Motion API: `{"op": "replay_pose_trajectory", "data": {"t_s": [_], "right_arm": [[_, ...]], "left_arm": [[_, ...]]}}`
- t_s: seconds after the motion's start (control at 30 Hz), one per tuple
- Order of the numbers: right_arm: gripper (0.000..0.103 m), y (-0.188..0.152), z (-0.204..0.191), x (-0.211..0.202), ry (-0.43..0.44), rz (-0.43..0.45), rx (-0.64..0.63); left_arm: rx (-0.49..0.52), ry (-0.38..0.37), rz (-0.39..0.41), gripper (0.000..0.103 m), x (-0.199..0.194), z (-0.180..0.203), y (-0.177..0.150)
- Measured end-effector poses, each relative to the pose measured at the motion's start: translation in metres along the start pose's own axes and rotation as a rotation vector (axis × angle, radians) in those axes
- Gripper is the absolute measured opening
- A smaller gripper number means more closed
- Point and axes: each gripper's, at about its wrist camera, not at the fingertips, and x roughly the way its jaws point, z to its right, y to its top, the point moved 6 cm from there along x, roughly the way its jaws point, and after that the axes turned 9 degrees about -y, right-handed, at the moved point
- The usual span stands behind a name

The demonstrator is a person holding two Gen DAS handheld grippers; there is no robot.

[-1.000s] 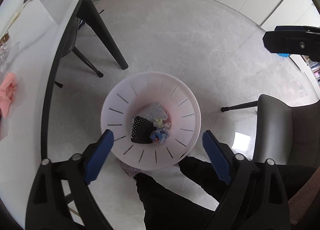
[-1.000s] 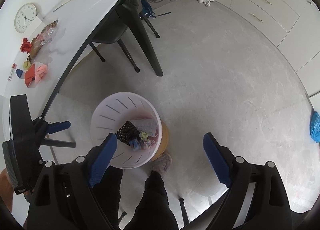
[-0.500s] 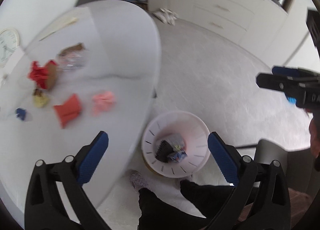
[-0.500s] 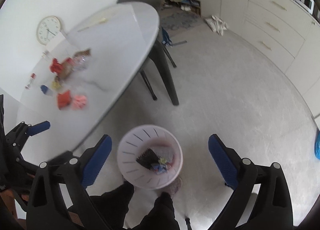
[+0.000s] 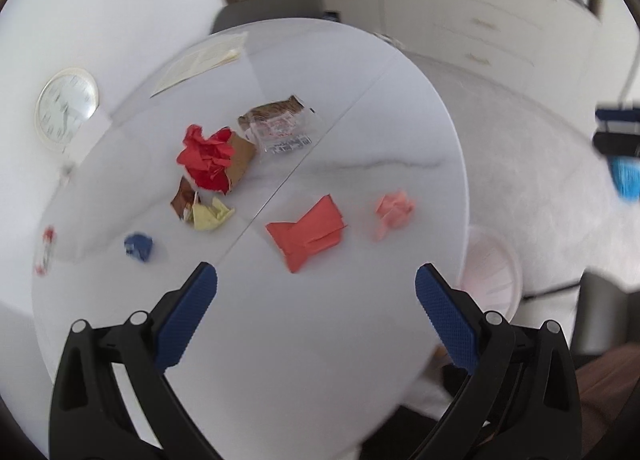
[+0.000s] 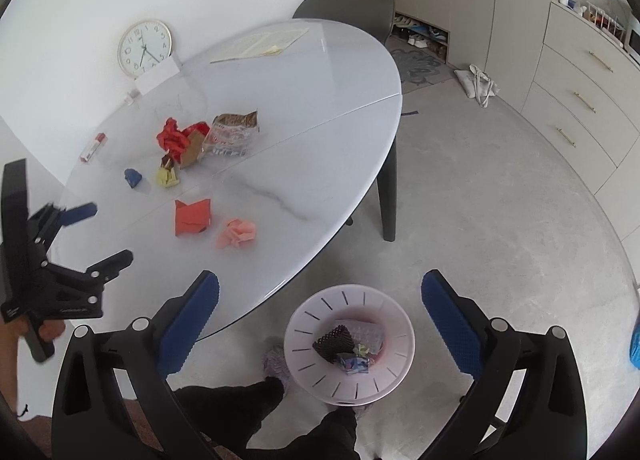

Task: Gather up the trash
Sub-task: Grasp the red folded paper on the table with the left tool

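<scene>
Trash lies on the white oval table (image 6: 320, 148): an orange folded paper (image 5: 308, 236) (image 6: 192, 217), a pink crumpled paper (image 5: 394, 209) (image 6: 237, 233), a red crumpled paper (image 5: 206, 158) (image 6: 174, 137), a clear snack wrapper (image 5: 280, 126) (image 6: 232, 134), a yellow scrap (image 5: 210, 214) (image 6: 167, 176) and a blue scrap (image 5: 139, 246) (image 6: 133, 177). My left gripper (image 5: 316, 316) (image 6: 96, 232) is open and empty over the table's near part. My right gripper (image 6: 320, 316) is open and empty above the pink slotted bin (image 6: 394, 344) (image 5: 490, 272) on the floor, which holds trash.
A wall clock (image 6: 144, 47) leans at the table's far side, with a paper sheet (image 6: 260, 44) at the far end. A grey chair (image 6: 344, 10) stands beyond the table. Cabinets (image 6: 580, 80) line the right wall. The person's legs (image 6: 240, 412) are below.
Both grippers swung up from looking down into the bin on the floor to facing the table. The left one now hangs over the tabletop with the trash in front of it.
</scene>
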Motion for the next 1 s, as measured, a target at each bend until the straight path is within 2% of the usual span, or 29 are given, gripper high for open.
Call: {"op": "replay_pose_trajectory", "data": {"t_s": [0.17, 0.3, 0.43, 0.53, 0.57, 0.7, 0.77, 0.83, 0.9, 1.0], "right_arm": [[0.101, -0.009, -0.022, -0.003, -0.051, -0.022, 0.039], [0.101, -0.020, -0.032, -0.005, -0.079, -0.037, 0.145], [0.101, -0.032, -0.041, -0.003, -0.092, -0.060, 0.275], [0.101, -0.036, -0.045, -0.002, -0.111, -0.073, 0.330], [0.101, -0.037, -0.047, -0.003, -0.121, -0.075, 0.343], [0.101, -0.037, -0.050, -0.004, -0.139, -0.073, 0.392], [0.101, -0.036, -0.052, -0.003, -0.143, -0.077, 0.410], [0.101, -0.035, -0.054, -0.002, -0.142, -0.077, 0.414], [0.101, -0.032, -0.059, 0.001, -0.138, -0.081, 0.407], [0.101, -0.024, -0.071, 0.011, -0.125, -0.084, 0.361]], "left_arm": [[0.219, -0.072, -0.071, 0.095, 0.043, -0.016, 0.000], [0.329, -0.141, -0.098, 0.095, 0.081, -0.028, 0.010], [0.444, -0.177, -0.116, 0.094, 0.105, -0.027, 0.017], [0.521, -0.212, -0.115, 0.090, 0.113, -0.021, 0.018], [0.540, -0.227, -0.121, 0.085, 0.115, -0.020, 0.017], [0.583, -0.263, -0.140, 0.075, 0.126, -0.015, 0.011], [0.570, -0.281, -0.132, 0.071, 0.128, -0.016, 0.012], [0.531, -0.314, -0.145, 0.058, 0.129, -0.018, 0.013], [0.487, -0.326, -0.148, 0.039, 0.130, -0.023, 0.014], [0.414, -0.329, -0.141, 0.036, 0.126, -0.033, 0.013]]}}
